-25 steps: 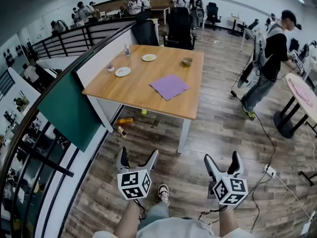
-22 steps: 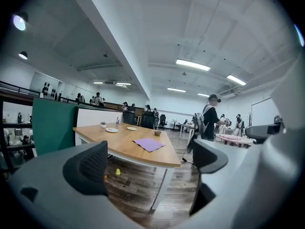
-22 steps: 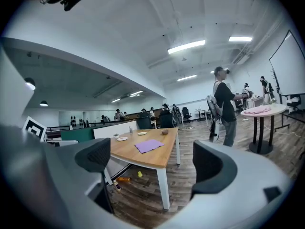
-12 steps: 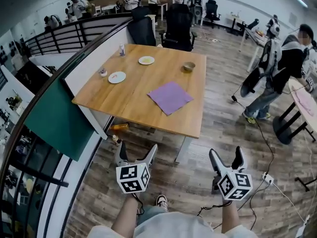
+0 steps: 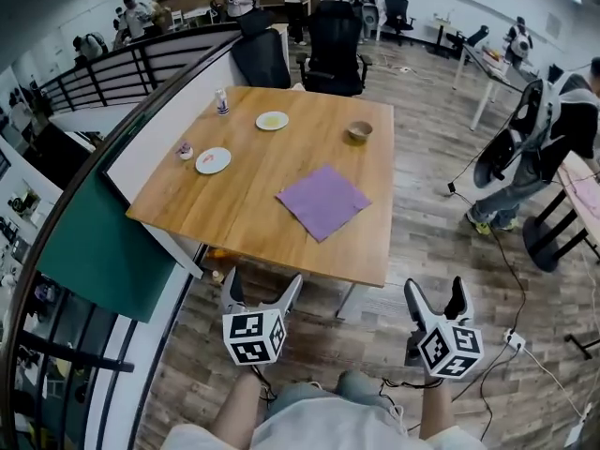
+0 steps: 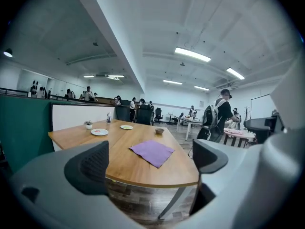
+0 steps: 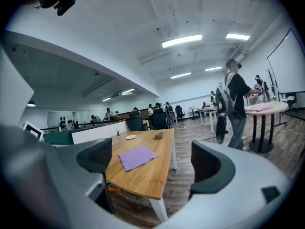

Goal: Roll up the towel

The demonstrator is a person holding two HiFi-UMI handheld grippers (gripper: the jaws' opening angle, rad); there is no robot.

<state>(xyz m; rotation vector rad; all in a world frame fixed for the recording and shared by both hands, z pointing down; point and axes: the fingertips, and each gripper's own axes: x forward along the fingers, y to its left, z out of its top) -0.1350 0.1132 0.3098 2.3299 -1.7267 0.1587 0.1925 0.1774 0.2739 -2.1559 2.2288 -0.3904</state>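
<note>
A purple towel [image 5: 323,201] lies flat and unfolded on the wooden table [image 5: 244,195], toward its right near side. It shows as the towel [image 6: 152,151] in the left gripper view and the towel [image 7: 137,157] in the right gripper view. My left gripper [image 5: 262,293] is open and empty, held in the air in front of the table's near edge. My right gripper [image 5: 434,299] is also open and empty, off the table's near right corner over the floor.
On the table's far half stand a small bowl [image 5: 357,131], two plates [image 5: 213,159] [image 5: 272,120], a tiny potted plant [image 5: 186,150] and a bottle [image 5: 221,102]. Black office chairs [image 5: 335,45] stand behind the table. A person [image 5: 544,148] walks at right. A railing [image 5: 122,73] and green panel [image 5: 103,242] run along the left.
The view has moved closer to the table. Both grippers stay open and are now nearer the table's near edge. The person at right has walked further off.
</note>
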